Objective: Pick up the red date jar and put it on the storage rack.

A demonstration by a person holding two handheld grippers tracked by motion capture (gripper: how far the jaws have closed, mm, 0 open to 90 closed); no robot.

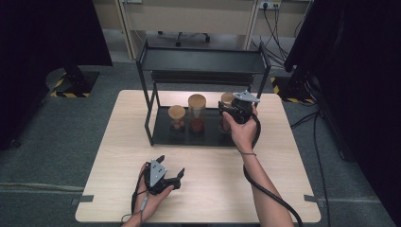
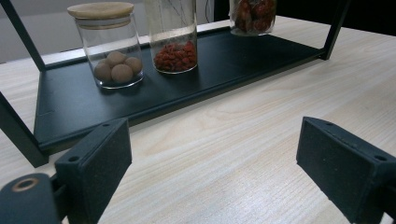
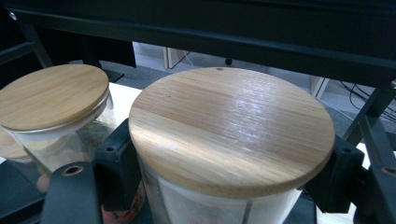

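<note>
While gripped, the right-hand jar (image 3: 232, 128) sits between the right gripper's (image 3: 226, 172) fingers (image 3: 117, 161).

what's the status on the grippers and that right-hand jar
Right gripper jaws either side of the right jar, just under its wooden lid. Left gripper open, resting on the table. Middle jar close beside; shelf rack overhead.

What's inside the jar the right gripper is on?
The right gripper has its jaws either side of the right jar, under its wooden lid. The left gripper view shows reddish-brown pieces inside. The lid covers them from above.
</note>
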